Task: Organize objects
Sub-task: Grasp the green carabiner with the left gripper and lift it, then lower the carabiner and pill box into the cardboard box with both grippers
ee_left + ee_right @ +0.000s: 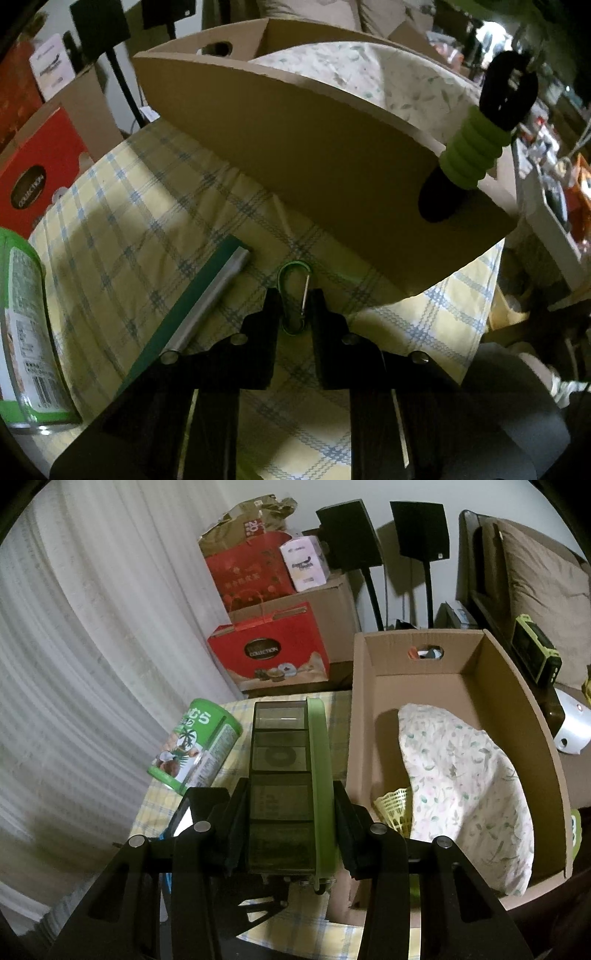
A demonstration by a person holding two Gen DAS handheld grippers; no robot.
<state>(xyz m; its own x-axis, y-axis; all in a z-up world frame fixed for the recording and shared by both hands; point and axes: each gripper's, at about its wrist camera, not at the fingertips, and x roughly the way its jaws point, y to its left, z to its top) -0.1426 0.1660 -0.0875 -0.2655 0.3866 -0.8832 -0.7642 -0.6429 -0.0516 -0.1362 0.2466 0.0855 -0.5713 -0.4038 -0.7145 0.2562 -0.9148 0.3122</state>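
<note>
Black left hand-held gripper point(294, 295) pinching green metal carabiner point(294, 297), checked cloth point(129, 206) beneath.

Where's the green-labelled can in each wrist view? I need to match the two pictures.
Left wrist: the green-labelled can stands at the far left edge, on the checked cloth.
Right wrist: the same can sits left of centre, beside the held organizer.
Shared landmark: the cardboard box.
</note>
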